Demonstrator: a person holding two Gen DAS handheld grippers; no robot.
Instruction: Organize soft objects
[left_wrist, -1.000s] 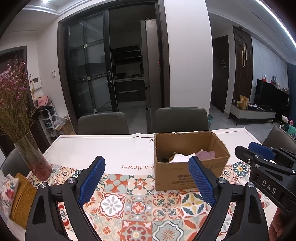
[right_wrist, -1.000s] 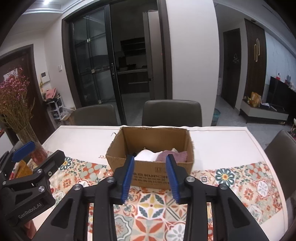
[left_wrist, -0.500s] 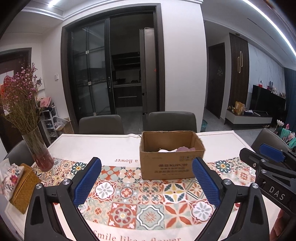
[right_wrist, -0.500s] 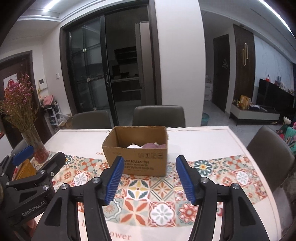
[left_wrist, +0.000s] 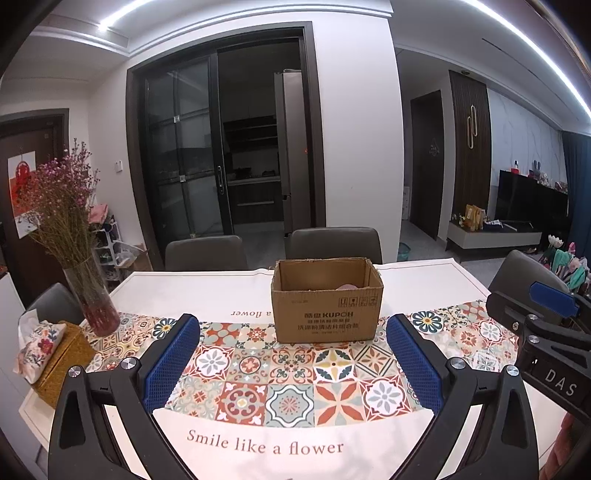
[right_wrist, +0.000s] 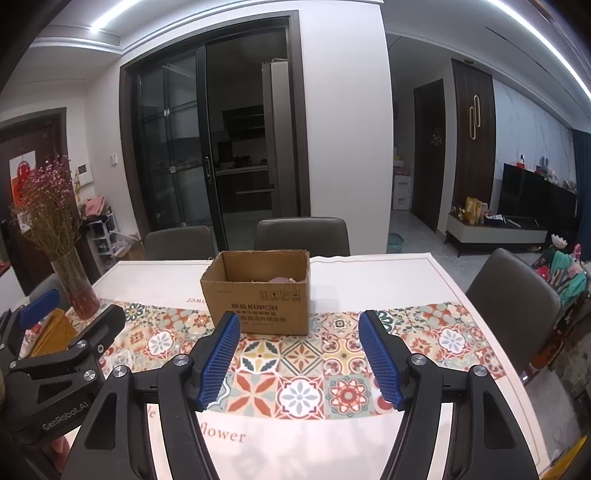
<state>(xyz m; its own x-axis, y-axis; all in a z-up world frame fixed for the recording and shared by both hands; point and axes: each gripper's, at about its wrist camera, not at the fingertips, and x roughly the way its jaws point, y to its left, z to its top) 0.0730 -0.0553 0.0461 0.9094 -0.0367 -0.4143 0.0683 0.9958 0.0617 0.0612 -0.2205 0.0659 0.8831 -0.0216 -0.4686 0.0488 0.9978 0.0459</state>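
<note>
You are at tail end of task by the look of it — both grippers empty, well back from cardboard box (left_wrist: 327, 300) at frame centre.

Left gripper (left_wrist: 295, 365): jaws spread wide, nothing between. Right gripper (right_wrist: 300, 360): jaws have just been opening, released, nothing between.

Pink soft item (right_wrist: 280, 280) barely shows over box rim; other contents hidden. No loose soft objects visible on tablecloth (left_wrist: 258, 373).

Next move — scan table for strays; if none, stop.

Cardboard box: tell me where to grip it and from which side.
Grip the cardboard box by its open top rim, coming down from above over the near wall. Its flaps are gone or folded away, so the thin upright wall suits the jaws; the whole box looks too wide.
</note>
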